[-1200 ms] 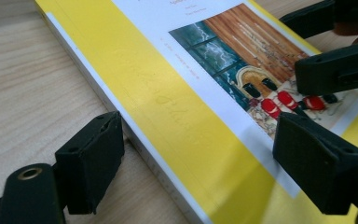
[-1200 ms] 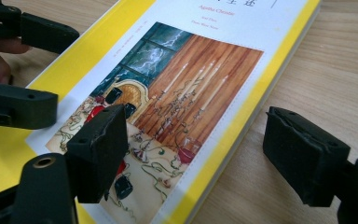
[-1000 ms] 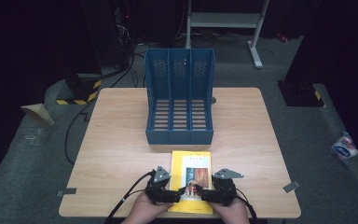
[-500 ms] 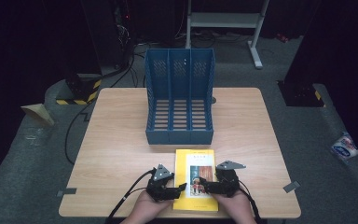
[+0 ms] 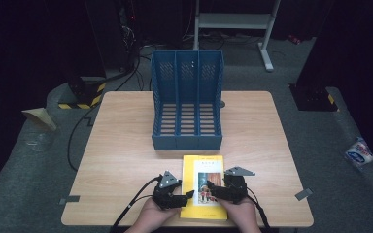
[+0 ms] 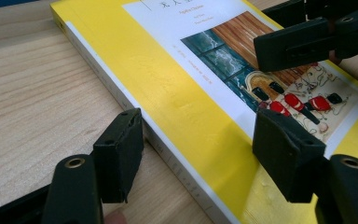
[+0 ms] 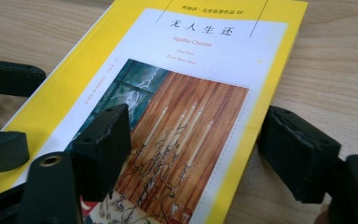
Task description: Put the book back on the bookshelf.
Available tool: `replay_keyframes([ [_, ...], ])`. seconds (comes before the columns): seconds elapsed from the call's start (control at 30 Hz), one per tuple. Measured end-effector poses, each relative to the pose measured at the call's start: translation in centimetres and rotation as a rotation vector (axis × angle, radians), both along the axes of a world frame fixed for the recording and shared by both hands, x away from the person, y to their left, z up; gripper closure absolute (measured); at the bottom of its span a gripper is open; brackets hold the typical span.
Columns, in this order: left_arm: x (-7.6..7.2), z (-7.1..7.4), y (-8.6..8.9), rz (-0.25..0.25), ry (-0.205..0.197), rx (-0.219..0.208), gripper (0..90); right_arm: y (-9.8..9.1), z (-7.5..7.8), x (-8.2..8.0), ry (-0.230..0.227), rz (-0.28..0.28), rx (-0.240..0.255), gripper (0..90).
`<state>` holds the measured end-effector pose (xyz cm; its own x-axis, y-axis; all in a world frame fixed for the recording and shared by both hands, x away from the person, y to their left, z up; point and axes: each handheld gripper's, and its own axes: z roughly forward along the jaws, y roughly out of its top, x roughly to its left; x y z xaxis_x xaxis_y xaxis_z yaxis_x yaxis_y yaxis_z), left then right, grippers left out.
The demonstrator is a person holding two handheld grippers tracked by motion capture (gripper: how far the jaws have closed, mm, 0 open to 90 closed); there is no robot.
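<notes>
Two claws flank our yellow paperback [image 5: 203, 187], which lies flat on the counter [image 5: 126, 150] at six o'clock of the blue file rack [image 5: 187, 104]. Our left claw [image 5: 177, 196], jaws just closing, straddles its spine edge unclamped; our right claw [image 5: 219, 191], likewise narrowing, straddles the opposite edge, pads off. We judge it light, thin, bendy, its glossy cover slippery: grip both long edges and lift evenly.
</notes>
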<state>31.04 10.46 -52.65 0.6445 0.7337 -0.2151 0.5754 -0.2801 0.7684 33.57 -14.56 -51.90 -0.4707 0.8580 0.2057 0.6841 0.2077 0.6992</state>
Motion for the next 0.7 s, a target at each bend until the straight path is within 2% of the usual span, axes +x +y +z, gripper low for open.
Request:
replay_keyframes([
  [0.07,0.0,0.0,0.0,0.001,-0.001,0.000,34.2,-0.1,0.1,-0.2,-0.004,-0.005,0.002,30.1],
  [0.3,0.1,0.0,0.1,-0.002,0.000,-0.002,34.3,-0.6,1.0,-1.2,-0.080,0.017,0.034,39.1],
  [0.37,0.0,0.0,0.0,0.002,0.004,-0.007,34.5,-0.6,1.1,-1.4,-0.064,0.049,0.053,45.9],
  [0.4,0.1,0.0,0.1,0.001,0.005,-0.008,34.6,-0.5,1.0,-1.5,-0.051,0.082,0.078,44.4],
  [0.43,0.1,0.0,0.1,0.002,0.006,-0.009,35.1,0.2,0.8,-1.9,-0.057,0.089,0.035,43.0],
  [0.53,0.1,0.0,0.1,0.002,0.006,-0.010,35.3,0.3,0.8,-1.8,-0.068,0.091,0.031,42.9],
  [0.57,0.1,0.0,0.1,0.002,0.006,-0.011,35.3,0.1,0.9,-1.7,-0.060,0.083,0.049,44.4],
  [0.7,0.1,0.0,0.2,0.002,0.004,-0.008,35.5,-0.2,1.0,-1.1,-0.066,0.075,0.066,46.4],
])
